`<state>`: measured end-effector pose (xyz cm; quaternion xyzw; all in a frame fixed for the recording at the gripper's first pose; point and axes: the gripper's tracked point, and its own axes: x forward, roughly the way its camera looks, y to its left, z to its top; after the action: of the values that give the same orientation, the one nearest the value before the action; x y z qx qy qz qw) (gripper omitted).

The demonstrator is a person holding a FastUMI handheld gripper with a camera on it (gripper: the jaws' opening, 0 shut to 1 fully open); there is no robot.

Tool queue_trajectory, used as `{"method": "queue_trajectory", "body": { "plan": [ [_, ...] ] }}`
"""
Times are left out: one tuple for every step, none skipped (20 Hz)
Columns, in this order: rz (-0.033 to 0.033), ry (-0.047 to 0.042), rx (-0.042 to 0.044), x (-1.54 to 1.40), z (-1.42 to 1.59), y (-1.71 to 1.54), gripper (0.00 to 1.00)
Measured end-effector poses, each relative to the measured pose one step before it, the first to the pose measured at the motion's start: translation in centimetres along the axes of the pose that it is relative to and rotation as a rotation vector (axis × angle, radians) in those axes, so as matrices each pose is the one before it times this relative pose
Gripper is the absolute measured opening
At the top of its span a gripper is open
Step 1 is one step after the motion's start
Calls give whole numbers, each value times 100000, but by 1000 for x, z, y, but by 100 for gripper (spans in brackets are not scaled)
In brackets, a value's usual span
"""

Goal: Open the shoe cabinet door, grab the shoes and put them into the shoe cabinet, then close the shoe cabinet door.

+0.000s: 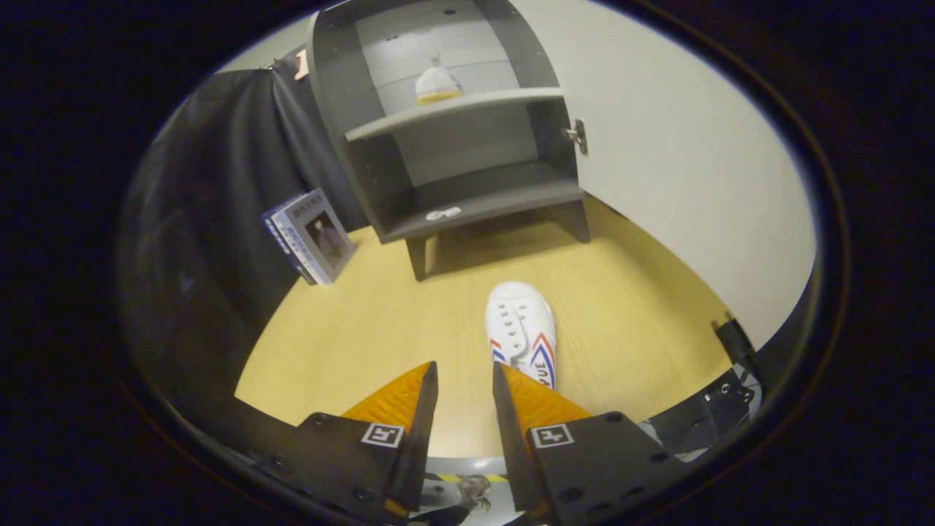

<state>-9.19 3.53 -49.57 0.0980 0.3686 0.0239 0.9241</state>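
The gripper (464, 376) hangs over a pale wooden table (350, 343) with its fingers a little apart and nothing between them. A white shoe (520, 330) with red and blue side stripes lies on the table just ahead of the right finger, toe pointing toward the cabinet (453, 131); the heel end is partly hidden behind that fingertip, and whether they touch cannot be told.

The cabinet stands at the far side of the table on short legs, grey, with its door (679, 183) swung wide to the right, its hinge (577, 135) showing at the cabinet's right edge. On the upper shelf (453, 111) sits a small white object with a yellow base (437, 84). The lower shelf (482, 201) is bare but for a small white scrap (443, 214) at its front lip.

Bare tabletop runs between the shoe and the cabinet legs. A stack of books (310, 235) leans at the table's left edge, beside the cabinet's left side and well apart from the shoe
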Motion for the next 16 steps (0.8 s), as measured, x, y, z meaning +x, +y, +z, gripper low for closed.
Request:
{"method": "queue_trajectory", "body": {
  "plan": [
    [-1507, 1441, 70, 1070, -814, -642, 49],
    [-1305, 1818, -214, 985, -753, -492, 49],
    [-562, 1835, -204, 925, -750, -68, 48],
    [-909, 1092, -168, 778, -343, -173, 48],
    [-191, 947, -531, 402, -121, -29, 48],
    [-470, 1002, -856, 454, -150, -23, 48],
    [-618, 681, -1202, 451, -144, -41, 48],
    [-717, 232, -1487, 385, 1, -84, 48],
    [-762, 268, -1505, 341, 14, -7, 48],
    [-562, -65, -1328, 411, 75, -29, 48],
    [-655, -10, -989, 518, 73, -58, 48],
    [-192, 614, -740, 488, 0, -31, 48],
    [128, 867, -346, 472, -179, 102, 48],
    [675, -84, 101, 338, 196, 191, 48],
    [282, -1183, 124, 377, 415, 40, 48],
    [392, -1246, 24, 231, 442, 39, 48]
  ]
}}
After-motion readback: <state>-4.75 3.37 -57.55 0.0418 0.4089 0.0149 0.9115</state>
